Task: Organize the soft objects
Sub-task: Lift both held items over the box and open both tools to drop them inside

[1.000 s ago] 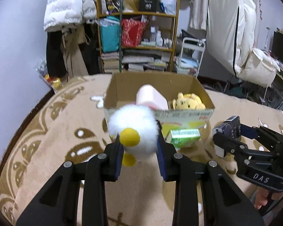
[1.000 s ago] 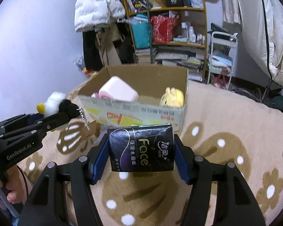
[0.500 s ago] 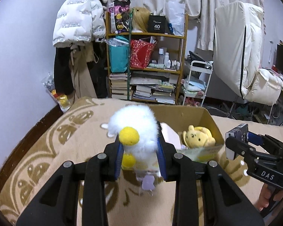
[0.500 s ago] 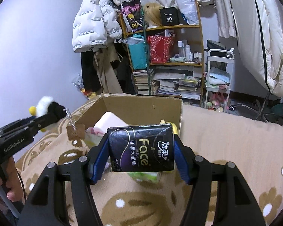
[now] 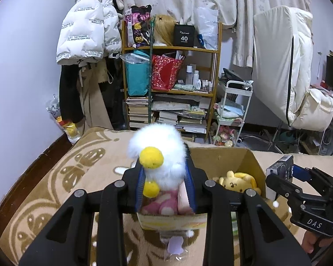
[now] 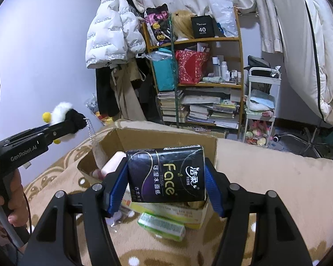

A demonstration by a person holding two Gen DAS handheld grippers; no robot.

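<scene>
Both grippers have risen since a second ago, so the open brown cardboard box (image 5: pixel 224 159) now sits low behind their loads. The fluffy white plush duck with a yellow beak (image 5: pixel 159 155) is pinched narrowly in the left gripper (image 5: pixel 165 188), above the box's near edge. The black plastic-wrapped tissue pack (image 6: pixel 166 173) is clamped about half-wide in the right gripper (image 6: pixel 166 188). A yellow plush dog (image 5: pixel 237 180) lies inside the box; a green tissue pack (image 6: pixel 162 226) lies on the beige patterned blanket (image 6: pixel 277 177).
</scene>
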